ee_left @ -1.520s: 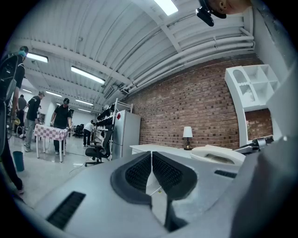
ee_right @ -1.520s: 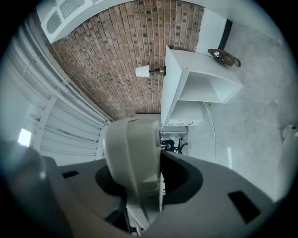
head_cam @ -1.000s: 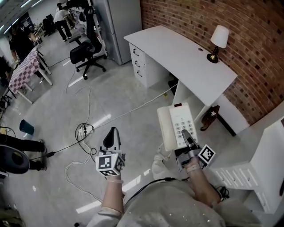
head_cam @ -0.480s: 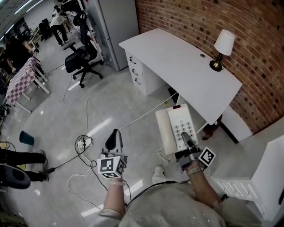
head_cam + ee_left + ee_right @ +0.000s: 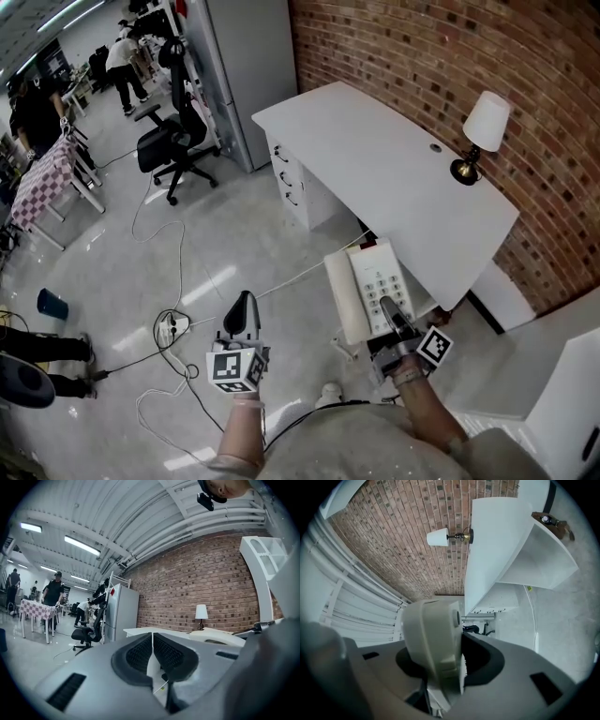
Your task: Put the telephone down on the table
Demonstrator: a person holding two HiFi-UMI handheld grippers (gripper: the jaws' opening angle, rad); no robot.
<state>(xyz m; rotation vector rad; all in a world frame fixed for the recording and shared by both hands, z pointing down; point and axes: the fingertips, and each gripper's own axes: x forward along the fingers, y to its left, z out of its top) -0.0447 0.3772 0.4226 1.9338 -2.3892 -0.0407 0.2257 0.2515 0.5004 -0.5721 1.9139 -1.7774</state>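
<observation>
1. The task is not finished. The cream push-button telephone [image 5: 367,286] is in the air, keypad up and handset in its cradle. It hangs above the floor just short of the white worktop [image 5: 375,159], and in the head view its far end overlaps the worktop's near edge.
2. The right gripper [image 5: 388,309] has its fingers clenched on the telephone's near end. The right gripper view shows the cream body wedged between the two pads.
3. The left gripper [image 5: 242,305] is at 9 o'clock of the telephone and well apart from it. Its fingers [image 5: 138,654] are pressed together with nothing between them.
4. What is left, as I judge it: carry the telephone on over the worktop at 12 o'clock, lower it until the base sits flat, then let go.
5. The worktop is almost bare. A table lamp [image 5: 485,131] stands at its 2 o'clock end by the brick wall [image 5: 422,56], well apart from the nearest landing spot. A small dark round mark lies near the lamp, too small to identify.
6. A drawer unit [image 5: 291,173] sits under the worktop's 10 o'clock end. Beyond it are an office chair [image 5: 173,141] and a tall grey cabinet [image 5: 239,66].
7. On the floor, a power strip [image 5: 174,325] lies at 9 o'clock of the telephone. A white cable [image 5: 291,281] runs towards the worktop's kneehole. Neither blocks the way to the worktop, though the cable could catch a foot.
</observation>
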